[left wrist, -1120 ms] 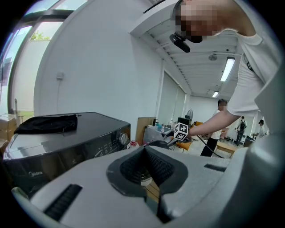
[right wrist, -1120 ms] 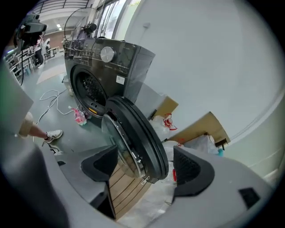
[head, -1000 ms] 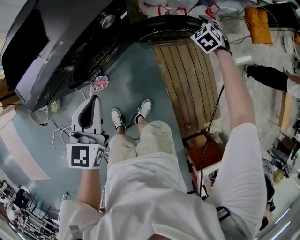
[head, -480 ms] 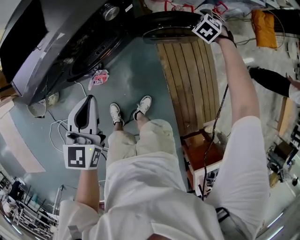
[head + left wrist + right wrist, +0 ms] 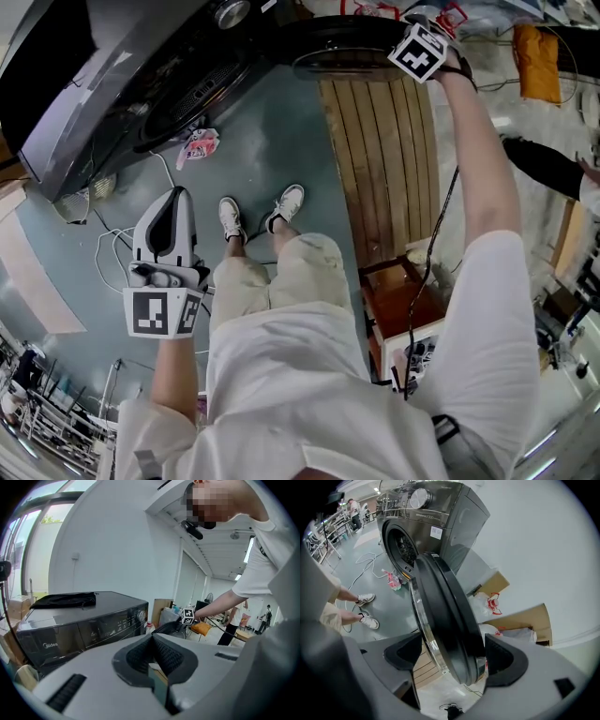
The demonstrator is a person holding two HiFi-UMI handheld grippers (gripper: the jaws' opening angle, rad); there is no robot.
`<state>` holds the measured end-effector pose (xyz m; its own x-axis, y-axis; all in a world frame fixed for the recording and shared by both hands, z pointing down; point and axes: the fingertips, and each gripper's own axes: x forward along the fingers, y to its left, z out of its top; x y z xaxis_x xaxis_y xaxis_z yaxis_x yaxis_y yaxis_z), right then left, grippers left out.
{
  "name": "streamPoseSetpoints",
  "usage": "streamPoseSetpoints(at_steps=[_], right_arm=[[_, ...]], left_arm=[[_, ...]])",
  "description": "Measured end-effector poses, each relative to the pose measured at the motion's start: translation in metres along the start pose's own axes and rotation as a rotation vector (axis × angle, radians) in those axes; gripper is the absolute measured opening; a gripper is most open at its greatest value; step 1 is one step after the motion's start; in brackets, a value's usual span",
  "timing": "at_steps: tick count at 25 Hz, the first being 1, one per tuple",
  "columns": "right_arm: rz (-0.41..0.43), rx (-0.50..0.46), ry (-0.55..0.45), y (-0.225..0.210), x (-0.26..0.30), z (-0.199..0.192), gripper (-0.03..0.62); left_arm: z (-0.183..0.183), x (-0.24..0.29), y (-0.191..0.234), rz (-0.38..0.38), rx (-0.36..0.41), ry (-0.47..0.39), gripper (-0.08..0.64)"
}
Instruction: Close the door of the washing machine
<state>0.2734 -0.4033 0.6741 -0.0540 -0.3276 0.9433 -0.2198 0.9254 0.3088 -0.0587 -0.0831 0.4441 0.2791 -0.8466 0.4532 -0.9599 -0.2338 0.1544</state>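
- Grey washing machine (image 5: 436,522) stands on the floor with its round black door (image 5: 445,620) swung open, out beside a wooden pallet (image 5: 384,159).
- Right hand-held gripper (image 5: 454,656) is released, its jaws spread on either side of the door's rim.
- Left hand-held gripper (image 5: 152,644) is clenched on nothing, well apart from the door.

We have carried our right gripper (image 5: 422,37) a shade farther out ahead. The door (image 5: 347,42), its rim between that gripper's parted jaws, has gone along with it. Our left gripper (image 5: 172,211) has drifted slightly back toward us as our head tilted.
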Motion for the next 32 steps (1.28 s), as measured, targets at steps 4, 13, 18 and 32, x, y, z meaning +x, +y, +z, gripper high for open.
streamPoseSetpoints(at_steps=[4,13,18,32], right_arm=[[-0.008,0.002,-0.017,0.003,-0.001,0.003,0.380],[-0.011,0.025,-0.011,0.025,-0.009,-0.008,0.380],[-0.011,0.053,-0.021,0.044,-0.017,-0.014,0.380],[-0.004,0.237,-0.035,0.103,-0.034,-0.036,0.379]], left_arm=[[-0.003,0.002,-0.002,-0.005,0.000,-0.001,0.006],[-0.001,-0.011,-0.006,-0.016,0.018,-0.014,0.006],[-0.002,-0.017,-0.010,-0.040,0.026,-0.014,0.006],[0.001,-0.033,-0.004,-0.101,0.040,-0.015,0.006]])
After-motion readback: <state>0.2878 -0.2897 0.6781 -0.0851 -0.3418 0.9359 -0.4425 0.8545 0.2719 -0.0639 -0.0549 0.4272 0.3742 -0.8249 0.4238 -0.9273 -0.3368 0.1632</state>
